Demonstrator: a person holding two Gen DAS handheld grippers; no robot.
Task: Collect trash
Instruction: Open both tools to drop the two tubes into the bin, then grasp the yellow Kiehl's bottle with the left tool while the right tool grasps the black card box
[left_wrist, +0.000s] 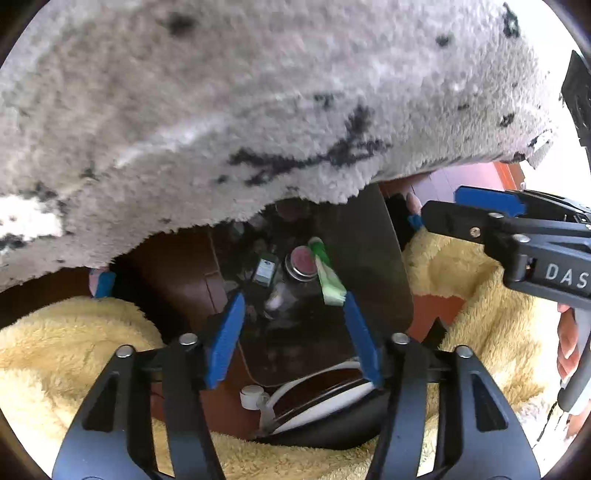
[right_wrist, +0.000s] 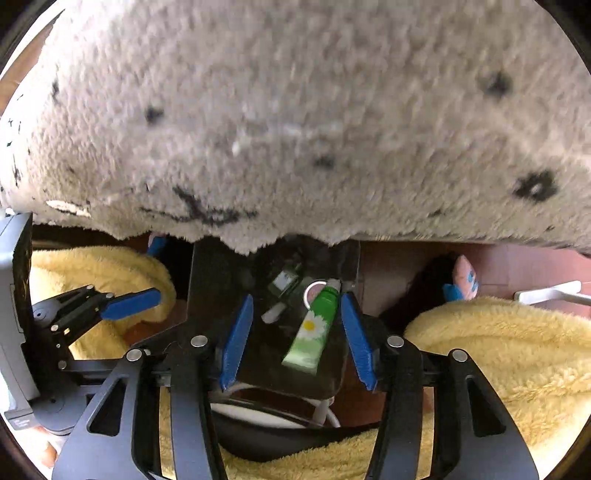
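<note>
A: So, where does the trash sit?

B: Your green tube (right_wrist: 312, 330) is falling or lying in the dark bin bag (right_wrist: 210, 280) below both grippers, beside a round-lidded jar (left_wrist: 303, 263) and a small carton (left_wrist: 265, 268); the right gripper (right_wrist: 296, 332) frames it with jaws spread wide and nothing between the pads, and I cannot tell whether the tube touches anything.

A: How would it handle if you had to take it again?

B: Light and soft, I judge; a squeezable tube dents under a hard pinch and its glossy skin may slip; take it across the flat middle of the body, not at the cap.

A: And the left side?

B: Your left gripper (left_wrist: 293, 332) hangs open too, holding nothing.

A: What does each view add?

B: The right view shows the tube's daisy print in full; the left view shows only its upper end, yet gives the jar lid and carton more plainly; both show the grey rug (left_wrist: 258, 92) above and yellow fleece (right_wrist: 498, 350) flanking the bag.
</note>
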